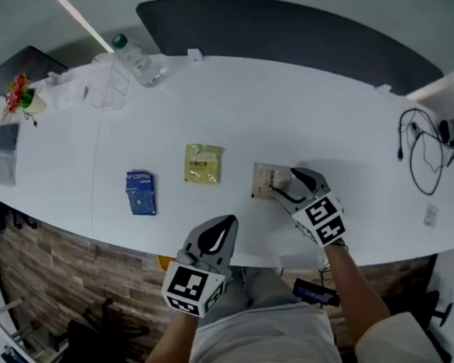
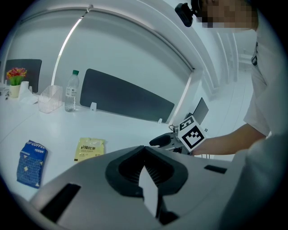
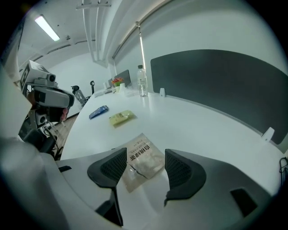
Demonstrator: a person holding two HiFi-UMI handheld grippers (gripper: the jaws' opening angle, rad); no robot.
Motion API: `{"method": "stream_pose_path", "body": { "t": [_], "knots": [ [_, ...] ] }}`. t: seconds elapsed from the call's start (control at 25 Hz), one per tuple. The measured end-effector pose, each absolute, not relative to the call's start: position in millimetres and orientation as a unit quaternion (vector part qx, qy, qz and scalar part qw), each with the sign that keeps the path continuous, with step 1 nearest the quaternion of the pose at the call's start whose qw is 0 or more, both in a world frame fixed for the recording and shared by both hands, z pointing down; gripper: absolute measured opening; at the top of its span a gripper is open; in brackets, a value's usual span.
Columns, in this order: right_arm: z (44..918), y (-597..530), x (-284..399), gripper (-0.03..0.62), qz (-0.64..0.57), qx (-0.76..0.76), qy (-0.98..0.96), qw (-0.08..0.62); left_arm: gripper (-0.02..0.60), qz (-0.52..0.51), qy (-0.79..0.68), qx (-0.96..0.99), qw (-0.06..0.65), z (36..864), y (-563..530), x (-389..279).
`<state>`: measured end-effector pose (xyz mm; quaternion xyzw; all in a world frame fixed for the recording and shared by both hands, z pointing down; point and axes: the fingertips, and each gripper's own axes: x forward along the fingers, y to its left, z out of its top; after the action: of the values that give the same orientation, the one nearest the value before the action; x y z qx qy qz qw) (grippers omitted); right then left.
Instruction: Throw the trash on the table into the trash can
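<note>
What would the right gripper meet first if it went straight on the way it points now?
Most likely the beige packet, lying flat on the white table: it sits squarely between the right gripper's open jaws, just ahead. How much gap remains is unclear.

Three flat packets lie in a loose row along the near side of the white table, well apart from one another. At the left is a blue coffee packet, a rectangle with white print at its far end. In the middle, slightly farther back, lies a pale yellow packet with dark print across it. At the right lies a beige packet, crinkled, with dark characters and a dark tear-like line near its near end.
</note>
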<state>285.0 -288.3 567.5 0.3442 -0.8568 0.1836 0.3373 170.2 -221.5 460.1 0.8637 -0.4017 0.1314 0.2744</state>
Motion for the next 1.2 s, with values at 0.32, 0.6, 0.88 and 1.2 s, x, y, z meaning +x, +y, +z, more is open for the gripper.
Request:
{"method": "stream_pose_path", "body": {
  "t": [0.32,0.6,0.88,1.2],
  "knots": [
    [588.6,-295.9,281.1,0.267,0.182,0.335,-0.842,0.383,0.003,0.136,-0.402,0.860,0.285,467.8,-219.3,168.6],
    [593.6,-297.9,283.1,0.239,0.170,0.335,-0.835,0.402,0.003,0.131,-0.403,0.858,0.292,469.2,-219.4,166.5],
    [591.5,-298.1,283.5,0.150,0.168,0.336,-0.836,0.401,0.003,0.132,-0.404,0.856,0.294,470.6,-217.1,163.9],
    [580.6,-294.0,283.4,0.086,0.150,0.345,-0.838,0.396,0.003,0.129,-0.406,0.856,0.291,466.0,-215.3,162.6]
  ]
}}
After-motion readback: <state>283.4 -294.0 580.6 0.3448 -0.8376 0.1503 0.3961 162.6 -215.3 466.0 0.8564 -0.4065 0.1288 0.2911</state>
